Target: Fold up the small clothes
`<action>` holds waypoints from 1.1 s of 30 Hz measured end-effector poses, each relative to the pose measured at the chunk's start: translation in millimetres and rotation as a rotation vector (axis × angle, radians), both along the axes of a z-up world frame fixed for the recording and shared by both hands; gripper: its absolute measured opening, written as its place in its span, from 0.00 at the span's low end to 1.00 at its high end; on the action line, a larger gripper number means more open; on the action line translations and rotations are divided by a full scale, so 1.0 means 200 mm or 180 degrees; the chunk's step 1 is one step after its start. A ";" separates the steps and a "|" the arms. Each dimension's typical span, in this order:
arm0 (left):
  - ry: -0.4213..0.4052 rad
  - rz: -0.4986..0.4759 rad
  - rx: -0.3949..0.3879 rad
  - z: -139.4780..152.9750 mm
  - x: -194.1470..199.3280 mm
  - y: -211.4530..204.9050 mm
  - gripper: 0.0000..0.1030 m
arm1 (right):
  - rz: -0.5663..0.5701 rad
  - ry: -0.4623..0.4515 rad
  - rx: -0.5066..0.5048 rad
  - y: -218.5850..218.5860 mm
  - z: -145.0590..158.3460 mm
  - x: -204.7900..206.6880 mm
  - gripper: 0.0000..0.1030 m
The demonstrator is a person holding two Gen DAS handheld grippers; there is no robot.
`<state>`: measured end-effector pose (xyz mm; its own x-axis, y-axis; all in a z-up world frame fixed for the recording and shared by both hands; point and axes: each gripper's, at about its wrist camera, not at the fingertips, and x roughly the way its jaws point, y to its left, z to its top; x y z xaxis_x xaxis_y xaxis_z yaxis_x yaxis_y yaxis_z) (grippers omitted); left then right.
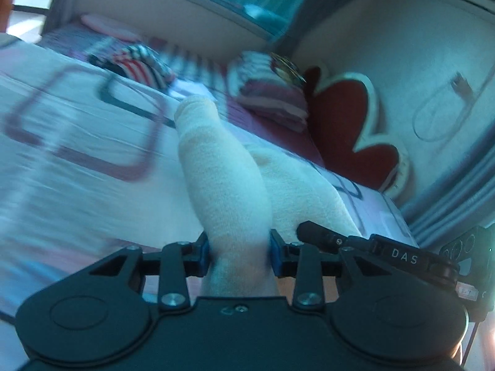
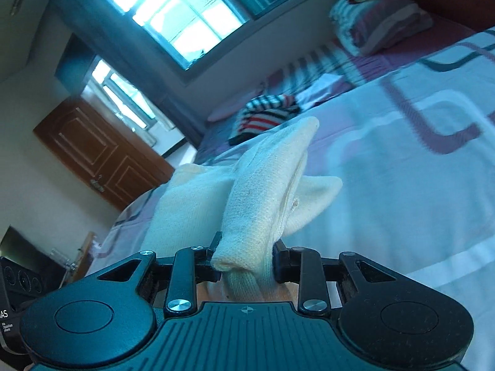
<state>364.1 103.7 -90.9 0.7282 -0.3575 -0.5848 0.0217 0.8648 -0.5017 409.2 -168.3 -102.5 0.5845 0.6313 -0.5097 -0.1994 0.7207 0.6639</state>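
Observation:
A cream knit garment [image 1: 222, 170] lies on the bed with one end raised. My left gripper [image 1: 239, 255] is shut on one end of it, the cloth bunched between the blue pads. The right gripper's black body [image 1: 355, 244] shows at the right of the left wrist view. In the right wrist view my right gripper [image 2: 246, 262] is shut on the other end of the cream garment [image 2: 263, 191], which folds up in front of the jaws. The rest of the cloth rests on the bedspread [image 2: 402, 170].
A striped red, white and black garment [image 2: 266, 114] lies farther up the bed. Folded pillows [image 1: 269, 92] sit by the red heart-shaped headboard [image 1: 349, 117]. A wooden door [image 2: 99, 151] and windows [image 2: 179, 15] are at the room's far side.

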 end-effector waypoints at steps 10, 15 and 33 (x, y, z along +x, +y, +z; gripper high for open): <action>-0.0020 0.0167 0.0111 -0.02 -0.14 0.80 0.33 | 0.0144 0.0058 0.0101 0.90 -0.05 -0.04 0.28; 0.0087 0.0169 0.0191 -0.11 -0.12 1.10 0.33 | 0.0113 0.0140 0.0114 1.25 -0.17 -0.02 0.29; 0.0147 0.0553 -0.0009 -0.27 -0.05 1.41 0.43 | -0.0254 0.0298 -0.0151 1.34 -0.28 0.14 0.43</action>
